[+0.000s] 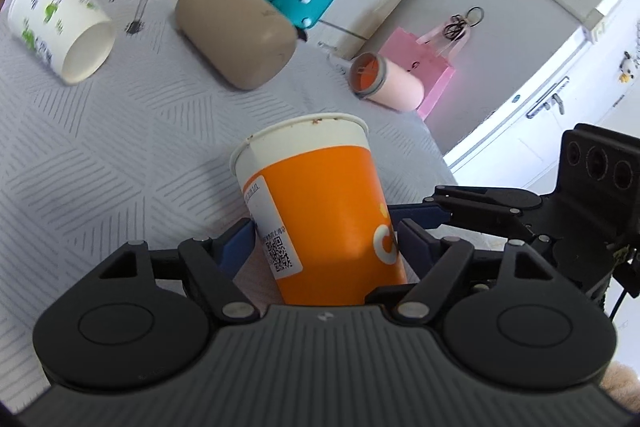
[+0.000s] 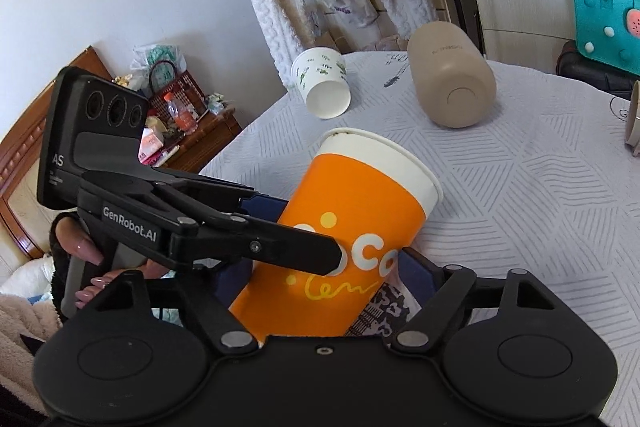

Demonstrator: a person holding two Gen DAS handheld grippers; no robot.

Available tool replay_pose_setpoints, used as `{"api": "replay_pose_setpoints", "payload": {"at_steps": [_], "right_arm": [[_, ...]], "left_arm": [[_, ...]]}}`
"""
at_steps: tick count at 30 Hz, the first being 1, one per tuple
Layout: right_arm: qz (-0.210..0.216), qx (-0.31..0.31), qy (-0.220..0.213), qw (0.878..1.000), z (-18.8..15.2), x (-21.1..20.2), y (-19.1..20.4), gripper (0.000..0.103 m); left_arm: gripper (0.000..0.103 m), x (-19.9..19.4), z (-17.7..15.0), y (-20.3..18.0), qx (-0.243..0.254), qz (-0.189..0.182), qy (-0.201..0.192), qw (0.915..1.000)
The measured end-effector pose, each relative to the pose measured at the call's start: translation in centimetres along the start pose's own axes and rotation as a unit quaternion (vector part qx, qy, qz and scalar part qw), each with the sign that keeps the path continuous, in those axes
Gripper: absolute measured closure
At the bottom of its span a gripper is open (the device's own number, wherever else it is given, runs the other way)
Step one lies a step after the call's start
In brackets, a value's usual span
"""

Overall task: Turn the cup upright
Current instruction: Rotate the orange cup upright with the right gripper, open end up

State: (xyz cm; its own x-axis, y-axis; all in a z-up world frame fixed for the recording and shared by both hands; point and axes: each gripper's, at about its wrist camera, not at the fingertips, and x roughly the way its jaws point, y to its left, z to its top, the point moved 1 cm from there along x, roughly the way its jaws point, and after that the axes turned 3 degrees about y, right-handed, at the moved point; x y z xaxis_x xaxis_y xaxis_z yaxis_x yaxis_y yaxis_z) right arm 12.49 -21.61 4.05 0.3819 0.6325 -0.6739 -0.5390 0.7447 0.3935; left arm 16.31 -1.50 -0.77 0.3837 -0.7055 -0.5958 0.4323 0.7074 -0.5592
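Between both tools, just above the grey quilted counter, sits the orange paper cup, its mouth pointing up and away from the cameras and its base toward the tool bodies. Its long axis runs nearly along each tool's fingers, tipped somewhat off vertical: in the right wrist view the rim leans up and to the right. The left tool is clamped on the cup's lower half, a blue pad pressing each flank. The right tool straddles the same cup from a crossing direction, its blue pads flanking the wall near the base; I cannot tell whether they actually grip it. Whether the base touches the cloth is hidden behind the tool bodies. The cup looks close to upright, so what remains is probably squaring its axis to vertical and setting the base flat. Well apart, farther back on the counter, a white printed paper cup, a beige tumbler and a pink cup lie on their sides.
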Motion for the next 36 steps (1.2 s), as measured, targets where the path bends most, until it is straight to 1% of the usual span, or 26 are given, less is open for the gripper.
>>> {"api": "replay_pose_setpoints", "payload": {"at_steps": [2,4,5,8,13,18,22,24,26,28,30,32,33,34,35,36], "right_arm": [[-0.008,-0.016,-0.014,1.000,-0.3,-0.4,0.2,0.022],[-0.018,-0.033,-0.030,0.999,-0.4,-0.6,0.6,0.022],[-0.024,-0.043,-0.039,0.998,-0.5,-0.8,0.8,0.023],[-0.050,-0.077,-0.069,0.993,-0.7,-1.2,1.3,0.023],[-0.073,-0.094,-0.096,0.988,-0.7,-1.3,1.3,0.023],[-0.118,-0.151,-0.127,0.973,-0.9,-1.3,2.3,0.023],[-0.171,-0.194,-0.152,0.954,-0.9,-0.5,2.8,0.023],[-0.192,-0.206,-0.159,0.946,-0.7,0.2,2.9,0.023],[-0.205,-0.213,-0.172,0.940,-0.5,0.6,2.7,0.023],[-0.210,-0.209,-0.184,0.937,-0.1,1.1,2.2,0.023],[-0.221,-0.209,-0.195,0.933,0.3,1.5,1.7,0.023],[-0.249,-0.222,-0.203,0.920,0.5,2.2,1.5,0.023],[-0.258,-0.226,-0.207,0.916,0.5,2.5,1.3,0.023],[-0.264,-0.227,-0.204,0.915,0.7,2.8,1.1,0.023],[-0.263,-0.223,-0.198,0.917,0.6,2.9,0.8,0.023],[-0.258,-0.215,-0.197,0.921,0.6,2.9,0.5,0.024]], "left_arm": [[0.027,-0.3,0.1,-0.2,0.008,-0.003,-0.012,0.9999],[0.028,-0.7,0.3,-0.7,0.022,-0.003,-0.030,0.9993],[0.029,-0.9,0.4,-0.9,0.030,-0.002,-0.041,0.9987],[0.031,-1.2,0.5,-1.9,0.067,0.010,-0.080,0.9944],[0.031,-1.1,0.4,-2.7,0.106,0.023,-0.113,0.9877],[0.031,-1.5,0.6,-3.2,0.131,0.024,-0.136,0.9817],[0.031,-1.0,1.1,-3.7,0.157,0.036,-0.156,0.9745],[0.031,-0.8,1.4,-3.8,0.168,0.042,-0.164,0.9712],[0.031,-0.5,1.8,-3.7,0.178,0.047,-0.174,0.9673],[0.031,-0.2,2.1,-3.7,0.189,0.053,-0.184,0.9631],[0.031,0.1,2.3,-4.0,0.215,0.057,-0.204,0.9534],[0.031,0.4,2.1,-4.4,0.249,0.061,-0.229,0.9391],[0.031,0.6,2.0,-4.4,0.254,0.064,-0.233,0.9365],[0.030,0.9,2.1,-4.6,0.252,0.069,-0.227,0.9380],[0.030,1.2,2.3,-4.6,0.245,0.073,-0.219,0.9416],[0.030,1.3,2.4,-4.5,0.238,0.073,-0.219,0.9434]]}}
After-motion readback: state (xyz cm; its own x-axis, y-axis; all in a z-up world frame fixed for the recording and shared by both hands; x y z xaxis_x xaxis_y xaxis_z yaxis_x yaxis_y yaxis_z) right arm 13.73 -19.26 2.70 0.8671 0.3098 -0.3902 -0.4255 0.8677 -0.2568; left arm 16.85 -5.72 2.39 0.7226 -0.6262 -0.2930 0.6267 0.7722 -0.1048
